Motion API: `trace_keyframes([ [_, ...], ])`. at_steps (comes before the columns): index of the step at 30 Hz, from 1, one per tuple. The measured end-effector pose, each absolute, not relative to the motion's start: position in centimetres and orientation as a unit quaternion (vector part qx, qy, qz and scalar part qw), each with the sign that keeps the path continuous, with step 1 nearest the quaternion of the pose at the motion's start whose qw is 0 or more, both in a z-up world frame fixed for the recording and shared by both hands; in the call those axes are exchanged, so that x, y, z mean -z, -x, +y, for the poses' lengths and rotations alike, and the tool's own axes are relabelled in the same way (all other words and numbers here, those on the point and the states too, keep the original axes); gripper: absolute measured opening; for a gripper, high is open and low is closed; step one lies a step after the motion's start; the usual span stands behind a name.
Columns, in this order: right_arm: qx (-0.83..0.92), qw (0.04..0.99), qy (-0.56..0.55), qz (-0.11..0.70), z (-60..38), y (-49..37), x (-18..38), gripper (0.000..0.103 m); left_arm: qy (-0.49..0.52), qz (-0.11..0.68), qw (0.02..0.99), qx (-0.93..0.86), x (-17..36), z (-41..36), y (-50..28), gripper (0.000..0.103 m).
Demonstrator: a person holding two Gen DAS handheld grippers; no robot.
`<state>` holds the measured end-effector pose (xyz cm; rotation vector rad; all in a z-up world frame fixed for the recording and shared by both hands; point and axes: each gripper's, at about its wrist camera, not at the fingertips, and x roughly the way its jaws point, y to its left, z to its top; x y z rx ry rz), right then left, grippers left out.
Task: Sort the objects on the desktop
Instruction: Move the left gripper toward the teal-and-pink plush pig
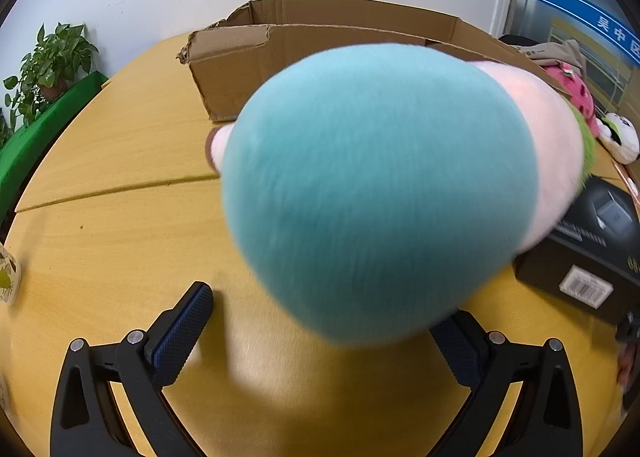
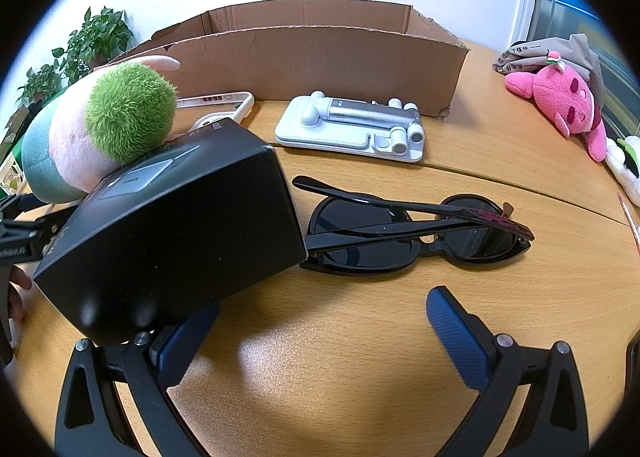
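Note:
A teal and pink plush toy [image 1: 380, 197] with a green tuft fills the left wrist view, blurred and very close. My left gripper [image 1: 320, 337] is open, its fingers spread wide at the toy's lower end, the right finger partly hidden by it. In the right wrist view the same plush toy [image 2: 68, 137] leans on a black box [image 2: 172, 225]. That box covers the left finger of my right gripper [image 2: 320, 333], which is open with nothing between its pads. Folded black sunglasses [image 2: 408, 229] lie just ahead of it on the wooden table [image 2: 520, 297].
An open cardboard box [image 2: 320, 61] stands at the back. In front of it lie a white phone stand [image 2: 352, 125] and a white phone case [image 2: 236, 105]. A pink plush [image 2: 560, 101] and a white plush [image 2: 628, 169] lie far right. A potted plant [image 1: 52, 61] is at the left.

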<state>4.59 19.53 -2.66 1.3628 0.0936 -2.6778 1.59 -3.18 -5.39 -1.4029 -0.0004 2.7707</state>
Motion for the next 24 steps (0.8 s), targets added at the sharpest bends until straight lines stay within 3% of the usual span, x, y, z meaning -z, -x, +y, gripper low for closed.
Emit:
trace_keyframes([
  [8,0.873,0.105,-0.473,0.047,20.2,-6.2,3.6,0.103,0.414,-0.001,0.004,-0.910,2.6,-5.7,-5.4,0.102],
  [13,0.842,0.210,-0.492,-0.069,24.2,-7.6,0.7,0.102,0.343,-0.027,0.008,-0.939,-3.5,-8.6,-6.3,0.102],
  [19,0.890,0.202,-0.405,-0.063,27.3,-6.8,-6.0,0.102,0.324,-0.059,0.025,-0.944,-8.0,-10.8,0.1,0.102],
  [24,0.909,0.194,-0.368,-0.038,25.6,-0.4,-10.2,0.102,0.350,-0.084,0.058,-0.931,-8.6,-10.2,7.9,0.102],
])
